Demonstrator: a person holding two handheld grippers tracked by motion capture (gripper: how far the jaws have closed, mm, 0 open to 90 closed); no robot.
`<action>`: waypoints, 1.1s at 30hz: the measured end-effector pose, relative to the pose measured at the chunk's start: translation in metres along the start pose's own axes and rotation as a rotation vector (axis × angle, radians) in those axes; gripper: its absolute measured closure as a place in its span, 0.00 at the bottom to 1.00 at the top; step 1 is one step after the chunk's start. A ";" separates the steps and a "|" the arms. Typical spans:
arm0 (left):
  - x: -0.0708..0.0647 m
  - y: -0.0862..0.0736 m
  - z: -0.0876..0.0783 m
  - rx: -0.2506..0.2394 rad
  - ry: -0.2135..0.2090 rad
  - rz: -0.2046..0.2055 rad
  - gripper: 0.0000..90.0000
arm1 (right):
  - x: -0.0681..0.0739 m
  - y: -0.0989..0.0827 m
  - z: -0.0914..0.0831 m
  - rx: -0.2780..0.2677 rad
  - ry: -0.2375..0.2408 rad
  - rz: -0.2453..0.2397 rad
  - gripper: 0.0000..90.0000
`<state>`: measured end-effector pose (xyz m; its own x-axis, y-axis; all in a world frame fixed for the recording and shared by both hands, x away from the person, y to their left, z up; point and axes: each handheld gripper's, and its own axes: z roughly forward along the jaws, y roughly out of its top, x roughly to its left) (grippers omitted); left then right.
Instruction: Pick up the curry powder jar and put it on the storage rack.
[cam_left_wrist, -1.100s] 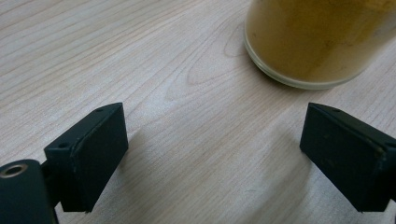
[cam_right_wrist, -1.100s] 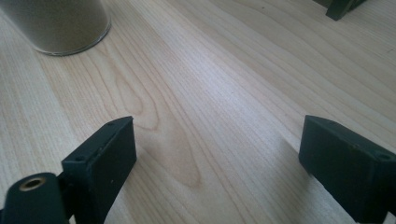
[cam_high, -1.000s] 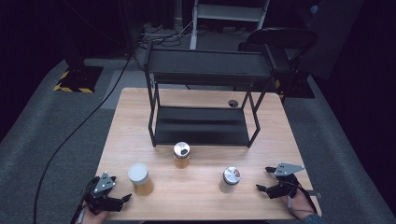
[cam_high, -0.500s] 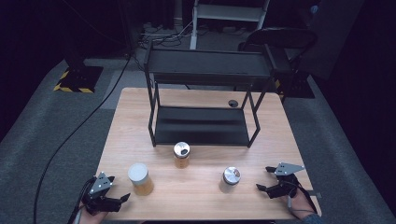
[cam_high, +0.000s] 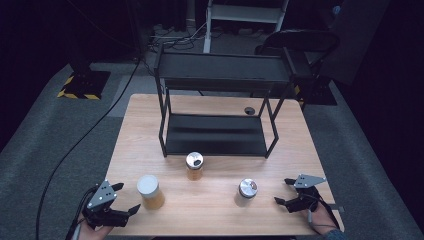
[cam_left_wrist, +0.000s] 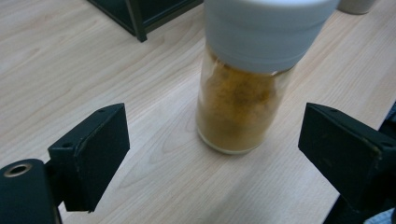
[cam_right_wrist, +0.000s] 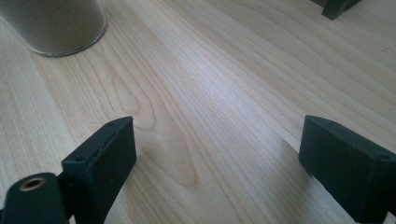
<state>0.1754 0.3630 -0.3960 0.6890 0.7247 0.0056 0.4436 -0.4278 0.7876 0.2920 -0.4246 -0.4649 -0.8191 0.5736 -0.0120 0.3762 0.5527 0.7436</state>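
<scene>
At the near left corner of the wooden table (cam_high: 150, 107), the left gripper (cam_high: 126, 199) is held in a hand (cam_high: 92, 229) with its jaws spread and nothing between the pads; they have just been closing a little. Straight ahead of it, just beside the jaws but not touching them, stands a spice jar (cam_high: 150, 191) with a pale grey lid and orange-brown powder inside (the left gripper view looks right at it (cam_left_wrist: 243, 74), upright on the wood, in the gap beyond the two black pads). Farther right and a bit deeper on the table stands a second jar (cam_high: 194, 166) with a shiny metal cap, close in front of the black two-tier rack (cam_high: 217, 82) that occupies the middle of the table. Right again, a third jar (cam_high: 247, 192) with a silver cap stands nearer the front edge. At the near right corner the right gripper (cam_high: 282, 191) rests low over the table, jaws released and empty, pointing toward that third jar, which sits apart from it (its base shows at the top left of the right gripper view (cam_right_wrist: 56, 23)).
</scene>
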 end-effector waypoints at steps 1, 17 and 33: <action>0.000 0.004 -0.002 0.002 -0.006 0.002 0.10 | 0.000 0.000 0.000 0.000 0.000 0.000 0.12; 0.000 0.030 0.005 -0.001 -0.041 0.013 0.12 | 0.001 0.000 0.000 0.000 -0.013 0.011 0.12; 0.009 0.046 0.026 -0.021 -0.101 0.036 0.13 | 0.007 0.000 0.000 0.000 -0.045 0.041 0.12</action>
<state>0.2168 0.3362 -0.3755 0.7591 0.6504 -0.0267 0.4058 -0.4407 0.8007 0.2867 -0.4207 -0.4650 -0.7826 0.6224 -0.0112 0.4093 0.5282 0.7440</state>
